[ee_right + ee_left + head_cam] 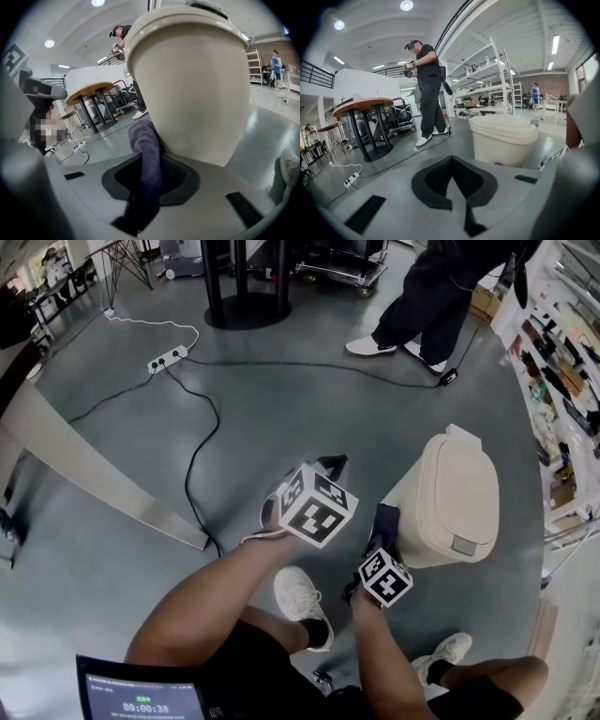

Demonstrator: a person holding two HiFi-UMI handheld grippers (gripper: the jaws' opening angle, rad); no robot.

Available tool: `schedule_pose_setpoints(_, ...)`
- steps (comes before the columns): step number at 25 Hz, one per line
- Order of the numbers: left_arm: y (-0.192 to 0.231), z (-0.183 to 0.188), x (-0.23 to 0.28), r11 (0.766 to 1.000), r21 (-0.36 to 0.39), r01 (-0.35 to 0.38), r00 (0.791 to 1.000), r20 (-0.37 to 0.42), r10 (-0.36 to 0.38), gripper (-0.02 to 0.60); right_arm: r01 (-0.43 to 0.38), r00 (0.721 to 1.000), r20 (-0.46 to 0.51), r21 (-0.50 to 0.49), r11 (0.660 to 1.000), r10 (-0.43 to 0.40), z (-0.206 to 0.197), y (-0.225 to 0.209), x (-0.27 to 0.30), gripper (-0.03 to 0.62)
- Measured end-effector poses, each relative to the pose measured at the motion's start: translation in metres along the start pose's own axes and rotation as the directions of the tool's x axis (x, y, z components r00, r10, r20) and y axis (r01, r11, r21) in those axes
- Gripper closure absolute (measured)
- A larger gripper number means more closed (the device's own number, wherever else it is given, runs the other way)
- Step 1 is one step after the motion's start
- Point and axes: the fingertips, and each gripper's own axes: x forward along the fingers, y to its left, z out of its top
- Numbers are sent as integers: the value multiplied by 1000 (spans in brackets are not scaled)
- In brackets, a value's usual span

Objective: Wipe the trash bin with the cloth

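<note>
Cloth [146, 154]: one; trash bin [199, 93]: one.

Smooth matt plastic trash bin [197, 89]; nubbly terry cloth [147, 159]; glossy floor [281, 399].

Black shorts [267, 664]; black socks [317, 632]; white sneakers [296, 592].

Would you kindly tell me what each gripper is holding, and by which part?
The right gripper is shut on the purple cloth, pinching its bunched middle; the left gripper is shut and holds nothing.
</note>
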Motion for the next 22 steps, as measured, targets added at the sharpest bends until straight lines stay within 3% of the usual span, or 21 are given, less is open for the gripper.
schedule_pose_setpoints(15,-12,-2,4,998,66,15,1000,-21,-14,581,121,985,-116,-67,990,-128,-61,-41,51,507)
schedule_pose_setpoints(19,-9,-3,5,998,68,14,1000,-17,-12,581,102,988,-107,-60,993,-108,-59,-32,50,507)
schedule_pose_setpoints(22,-6,-5,5,999,53,8,1000,-17,-7,581,46,998,-51,-39,998,-48,-37,-11,36,507)
